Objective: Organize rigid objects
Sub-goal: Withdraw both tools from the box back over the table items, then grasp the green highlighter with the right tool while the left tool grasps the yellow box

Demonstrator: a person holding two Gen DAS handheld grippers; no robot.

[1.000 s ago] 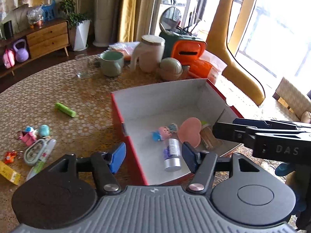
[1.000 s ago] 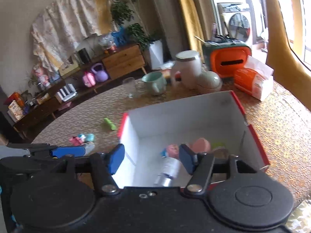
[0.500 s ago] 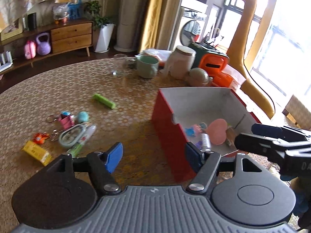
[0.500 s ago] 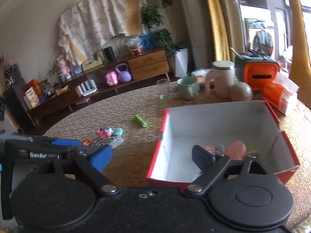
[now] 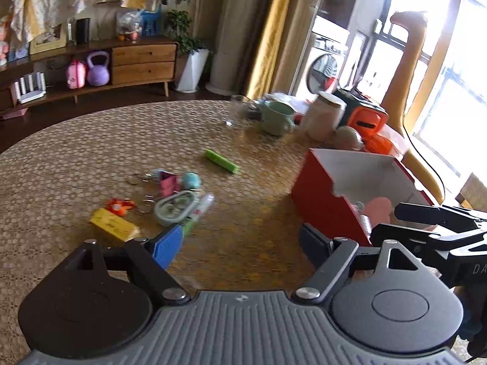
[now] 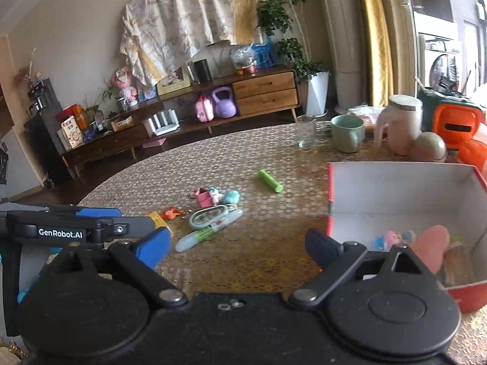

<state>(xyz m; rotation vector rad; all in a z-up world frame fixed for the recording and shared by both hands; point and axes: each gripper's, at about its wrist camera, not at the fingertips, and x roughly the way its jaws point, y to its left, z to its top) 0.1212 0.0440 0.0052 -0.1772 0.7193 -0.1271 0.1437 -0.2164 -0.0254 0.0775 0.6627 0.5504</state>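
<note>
Now the left gripper (image 5: 240, 245), jaws just widened and empty, hovers near the yellow box (image 5: 114, 224) left of it.

A red box (image 6: 331, 194) with a white inside stood open at three o'clock – a pink toy (image 6: 432, 246) lay in it. At nine o'clock, loose on the table: a green tube (image 6: 270, 180), a yellow block (image 5: 114, 224), a white pen (image 6: 210, 231).

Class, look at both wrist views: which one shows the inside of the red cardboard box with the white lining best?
The right wrist view: the red cardboard box shows its white floor and the toys on it. In the left wrist view the box shows mostly its red outer wall, its inside partly hidden by the other gripper.
</note>
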